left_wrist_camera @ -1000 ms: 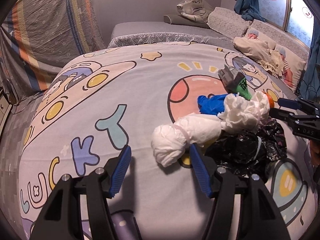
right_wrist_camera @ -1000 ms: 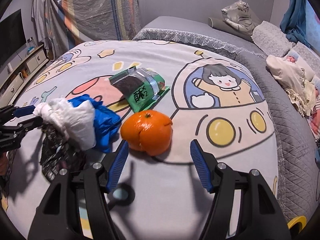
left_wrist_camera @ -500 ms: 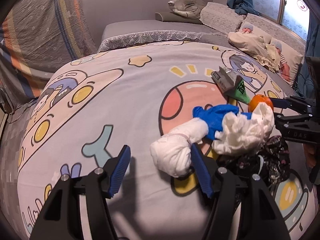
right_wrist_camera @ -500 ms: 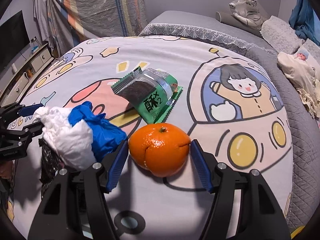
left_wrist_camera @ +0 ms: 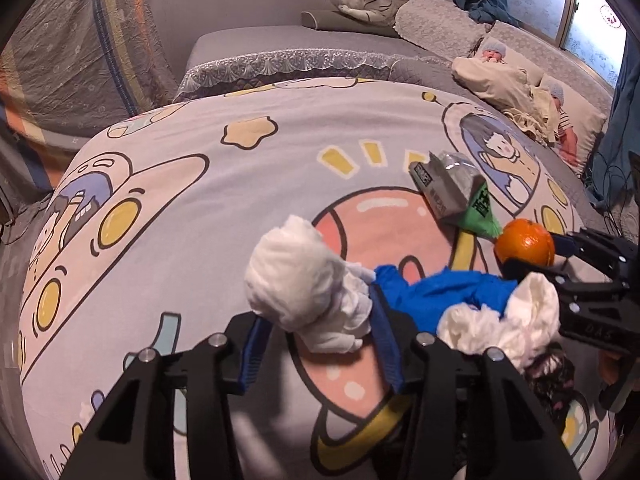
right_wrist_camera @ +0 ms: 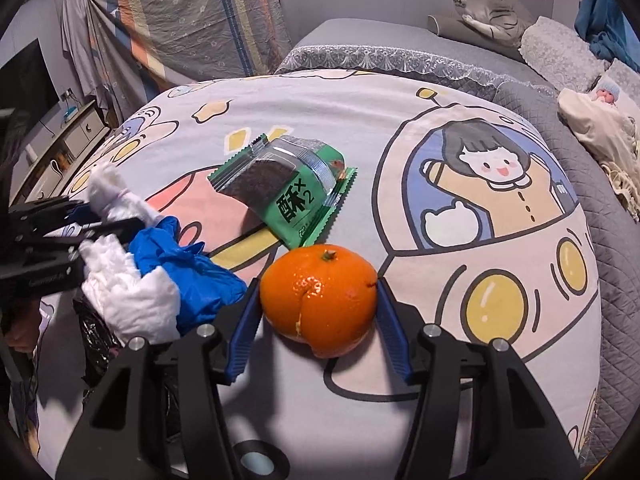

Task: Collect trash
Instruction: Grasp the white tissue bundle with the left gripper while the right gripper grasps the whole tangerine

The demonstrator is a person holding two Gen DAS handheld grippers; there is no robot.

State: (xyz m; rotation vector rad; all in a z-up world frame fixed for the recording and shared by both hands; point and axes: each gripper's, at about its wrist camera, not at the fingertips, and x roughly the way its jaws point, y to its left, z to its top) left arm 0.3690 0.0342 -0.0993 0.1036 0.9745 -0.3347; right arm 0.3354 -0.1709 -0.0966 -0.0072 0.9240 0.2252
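My left gripper [left_wrist_camera: 318, 346] has its blue fingers around a white crumpled tissue wad [left_wrist_camera: 304, 284] on the bed; whether they press it I cannot tell. A blue glove [left_wrist_camera: 436, 296], a second white wad [left_wrist_camera: 504, 324] and a black plastic bag [left_wrist_camera: 556, 376] lie to its right. My right gripper [right_wrist_camera: 316, 320] has its fingers on both sides of an orange [right_wrist_camera: 320, 300], touching it. The orange also shows in the left wrist view [left_wrist_camera: 526, 242]. A green snack wrapper [right_wrist_camera: 292, 196] lies just beyond it.
The cartoon-print bedspread [right_wrist_camera: 480, 128] covers the bed. A grey quilt with pillows, a plush tiger [right_wrist_camera: 488, 4] and dolls [left_wrist_camera: 516, 80] lies at the far side. A striped cloth [right_wrist_camera: 192, 20] hangs at the back left, by a low cabinet [right_wrist_camera: 60, 148].
Both grippers moved forward and narrowed. The left fingers now enclose the white wad; the right fingers closed in from beside the orange to touch it.
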